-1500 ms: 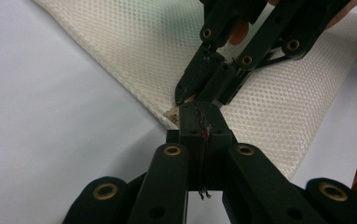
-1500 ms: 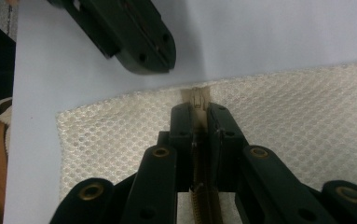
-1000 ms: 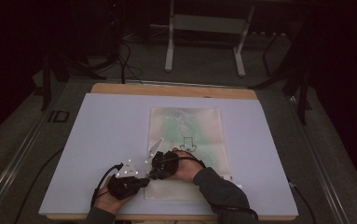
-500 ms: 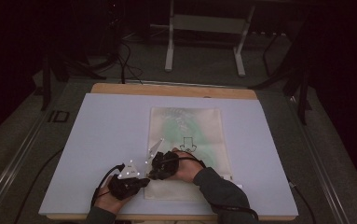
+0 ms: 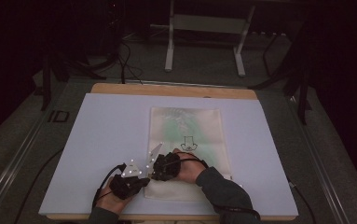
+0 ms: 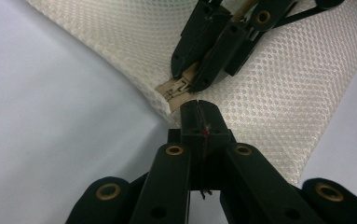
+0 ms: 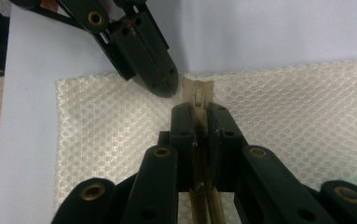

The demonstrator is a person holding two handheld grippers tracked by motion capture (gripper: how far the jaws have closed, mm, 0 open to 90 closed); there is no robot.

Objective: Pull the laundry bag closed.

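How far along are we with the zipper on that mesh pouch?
Done: both grippers are placed at the pouch's near edge. The left gripper is shut on the mesh pouch corner; the right gripper is shut on the zipper pull, at the zipper's end. Left: running the zipper along; whether it is opening or closing can't be told.

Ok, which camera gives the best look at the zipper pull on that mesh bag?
The right gripper view: the zipper pull sits close and centred, clamped between its jaws. The left gripper view shows it partly hidden; from the high view it's too small to see.
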